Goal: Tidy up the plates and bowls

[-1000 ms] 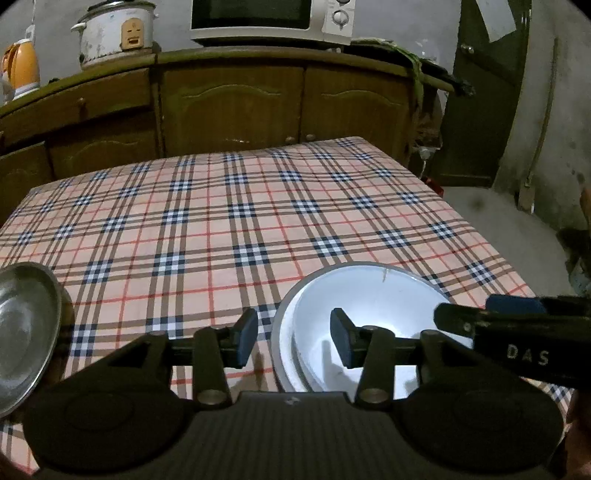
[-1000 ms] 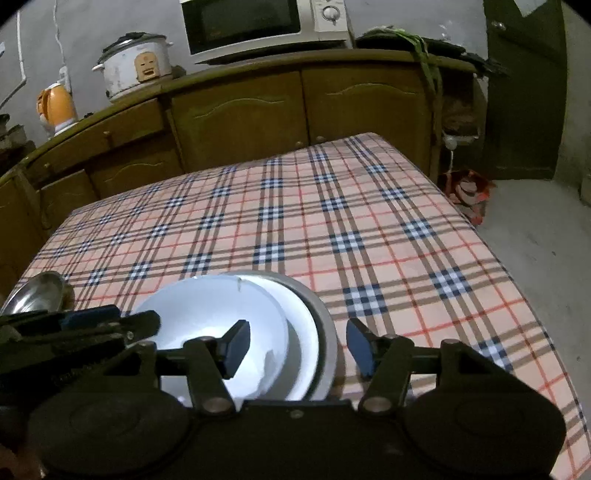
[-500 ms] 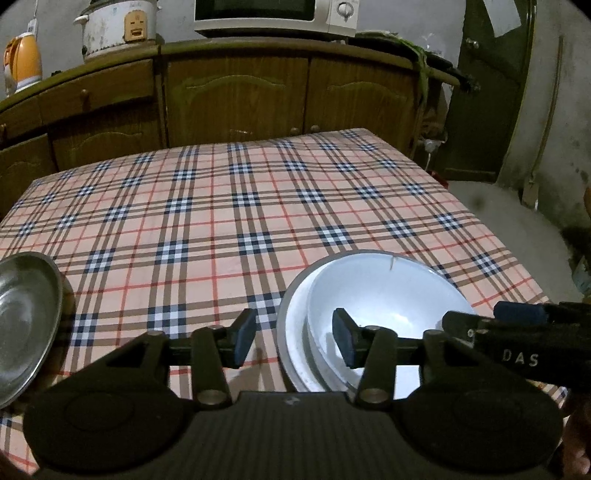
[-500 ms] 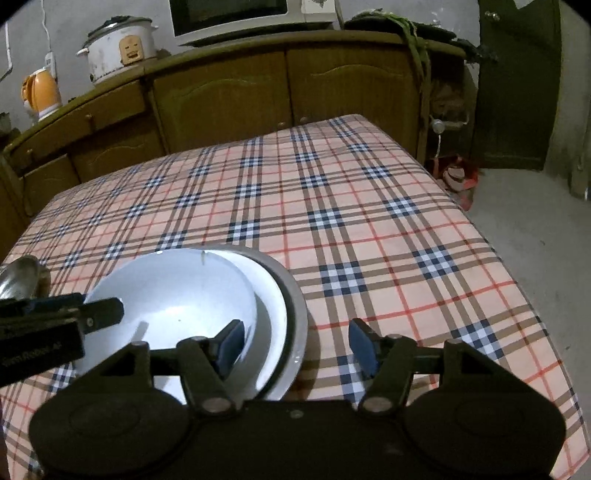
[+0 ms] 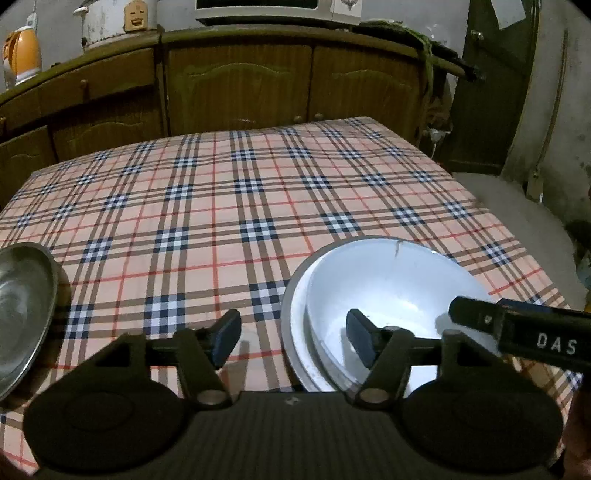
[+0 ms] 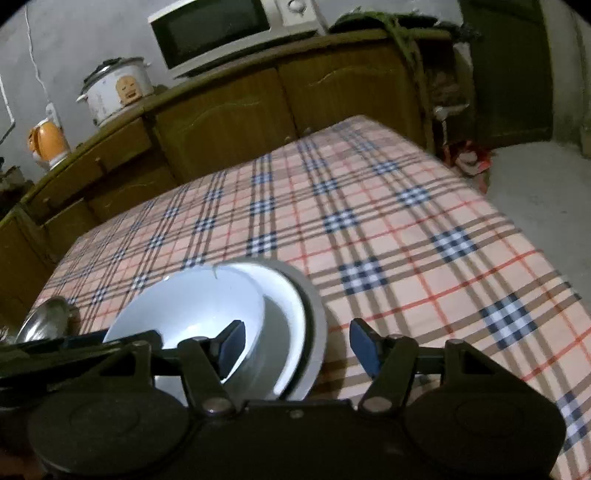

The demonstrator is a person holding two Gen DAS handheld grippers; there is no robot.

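A white bowl [image 5: 388, 288] sits inside a wider white plate with a grey rim [image 5: 291, 295] on the checked tablecloth. My left gripper [image 5: 293, 339] straddles the stack's left rim. Its jaws are opening and the pads touch nothing. In the right wrist view the same bowl [image 6: 192, 306] and plate [image 6: 314, 306] lie low and to the left. My right gripper [image 6: 298, 344] stands open over the stack's right rim, one finger above the bowl and one outside the plate. Each gripper shows in the other's view: the right gripper [image 5: 517, 328] and the left gripper [image 6: 55, 354].
A steel dish [image 5: 22, 302] lies at the table's left edge, also visible as the steel dish [image 6: 48, 321]. Wooden cabinets [image 5: 236, 92] stand behind the table with a rice cooker [image 6: 114, 88], a microwave [image 6: 221, 29] and an orange kettle [image 6: 48, 142]. The table's right edge [image 6: 517, 221] drops to the floor.
The left gripper's jaws have spread wider around the stack's left rim. The right gripper has rolled and sunk slightly toward the stack. The bowl and plate stay put.
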